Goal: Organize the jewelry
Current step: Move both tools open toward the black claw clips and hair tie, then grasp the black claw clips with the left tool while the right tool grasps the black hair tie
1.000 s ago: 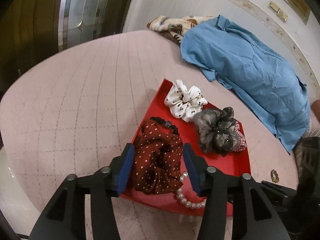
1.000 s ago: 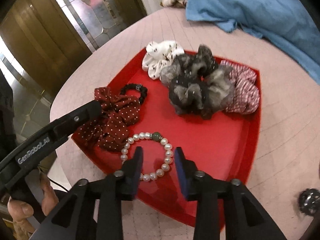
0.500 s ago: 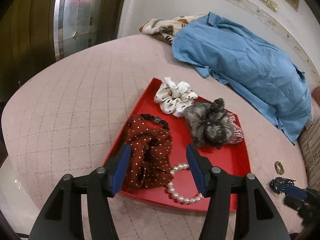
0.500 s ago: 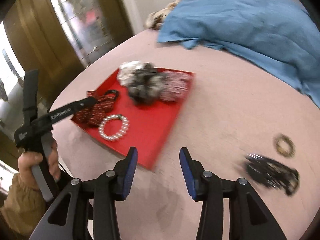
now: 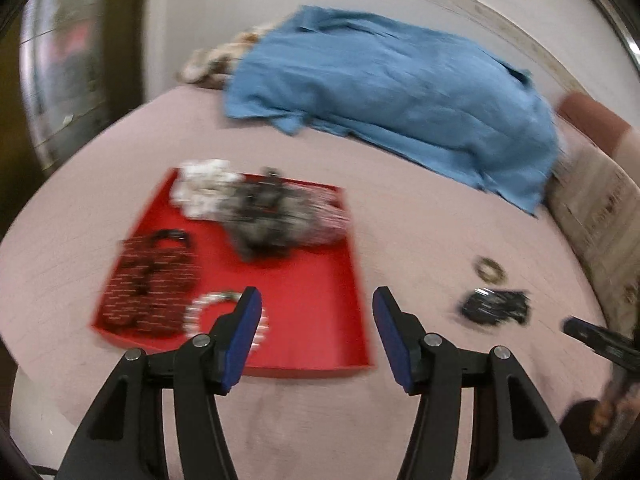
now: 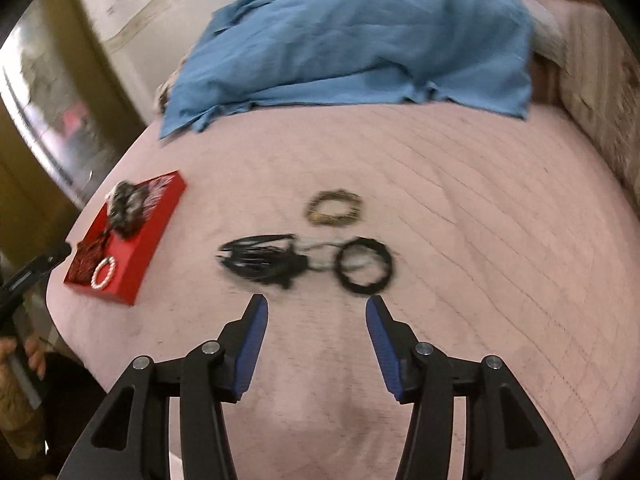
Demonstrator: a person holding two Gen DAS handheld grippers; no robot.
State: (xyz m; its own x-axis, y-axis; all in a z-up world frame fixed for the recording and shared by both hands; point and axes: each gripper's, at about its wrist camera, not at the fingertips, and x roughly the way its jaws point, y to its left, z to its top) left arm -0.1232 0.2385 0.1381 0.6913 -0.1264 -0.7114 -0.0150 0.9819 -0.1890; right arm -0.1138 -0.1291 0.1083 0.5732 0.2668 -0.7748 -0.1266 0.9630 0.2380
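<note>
A red tray (image 5: 304, 304) lies on the pink quilted bed and holds a white scrunchie (image 5: 202, 190), a grey scrunchie (image 5: 264, 220), a dark red dotted scrunchie (image 5: 154, 280) and a pearl bracelet (image 5: 208, 312). The tray also shows at the left of the right wrist view (image 6: 146, 240). My left gripper (image 5: 316, 336) is open and empty above the tray's near edge. My right gripper (image 6: 314, 336) is open and empty just short of a black hair clip (image 6: 264, 260), a black ring-shaped band (image 6: 364, 266) and a gold bracelet (image 6: 334, 208) on the bed. Both views are blurred.
A blue shirt (image 5: 392, 92) lies spread across the far side of the bed, with a patterned cloth (image 5: 216, 60) behind it. A patterned cushion (image 5: 600, 216) lines the right edge. A glass door (image 6: 40, 92) stands at the left.
Both grippers have swung right, away from the tray. The right gripper now faces the loose black and gold pieces on the bed. Both stay open.
</note>
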